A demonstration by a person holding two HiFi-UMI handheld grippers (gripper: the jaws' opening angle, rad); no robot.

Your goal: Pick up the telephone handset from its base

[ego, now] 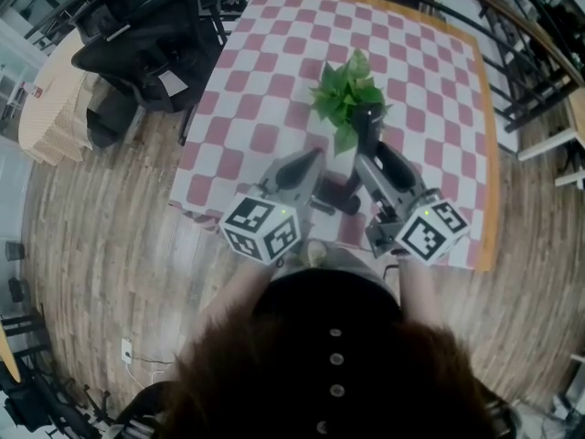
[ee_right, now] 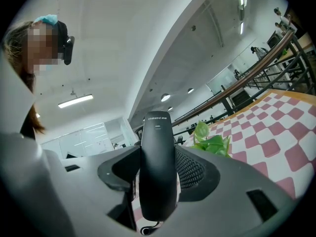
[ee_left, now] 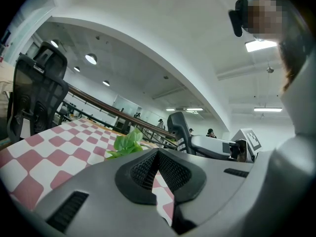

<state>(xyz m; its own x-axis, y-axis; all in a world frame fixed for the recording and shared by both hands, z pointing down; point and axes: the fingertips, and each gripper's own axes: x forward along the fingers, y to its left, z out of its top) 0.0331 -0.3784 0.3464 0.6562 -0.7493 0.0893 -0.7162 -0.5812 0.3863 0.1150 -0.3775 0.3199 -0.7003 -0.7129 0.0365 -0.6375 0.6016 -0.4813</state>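
— How is the right gripper [ego: 372, 154] posed?

— It is held out over the near edge of the table's checkered tablecloth [ego: 274, 71] and pointed away from the person. Its marker cube is nearest the body.

— And its jaws?

— They are clamped on the black telephone handset [ee_right: 158, 132], gripped about its lower half. The handset stands upright between the pads, clear of the cloth. From the head view it is seen just in front of the potted plant [ego: 347, 94].

— What of the left gripper [ee_left: 158, 154]?

— It is held just beside the right one, at the same near edge. Its jaws are brought together at the tips and nothing is held between them.

— Is the base seen?

— A dark object [ego: 336, 195] lies between the two grippers. Whether it is the base cannot be told.
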